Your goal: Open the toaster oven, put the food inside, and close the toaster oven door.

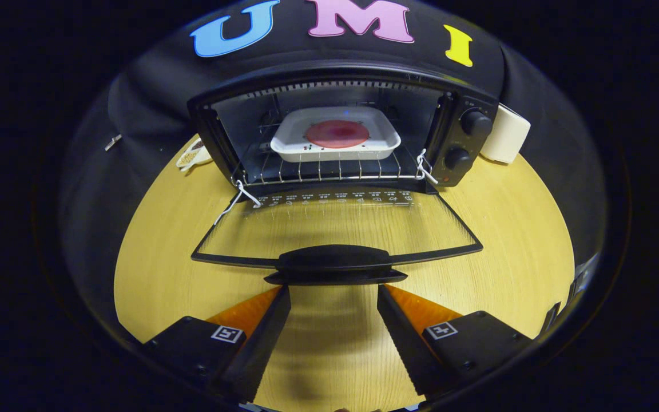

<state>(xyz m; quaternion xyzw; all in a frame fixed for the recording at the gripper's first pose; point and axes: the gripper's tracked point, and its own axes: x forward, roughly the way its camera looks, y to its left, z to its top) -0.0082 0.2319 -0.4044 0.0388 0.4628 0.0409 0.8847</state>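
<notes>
Gripper view: toaster oven (341, 123) sits at the far side of a round wooden table (507, 229), w/ its glass door (335, 226) swung fully down, lying flat toward the gripper. Door handle (335, 264) is the nearest part of the oven, at the door's front edge. Inside the oven, on the wire rack (318, 170), rests a white tray (335, 140) holding the food, a flat round reddish slice (337, 133), roughly centred in the tray; so the food is already in the oven cavity and the door isn't closed yet. Two black knobs (475, 122) stand one above the other on the oven's right-hand control panel. White cords (425, 166) are tied at both front corners of the rack, by the door hinges; the left one trails down beside the door. Just right of the oven, partly behind it, is a white cylindrical object (507, 137), can't tell what. Left of the oven, near the table edge, lies a small pale dish (193, 154) w/ something dark in it, too small to make out. Gripper (334, 292) is released: fingers spread wide apart, nothing between them but bare table, tips just short of the oven door handle, not touching as far as can be seen.
</notes>
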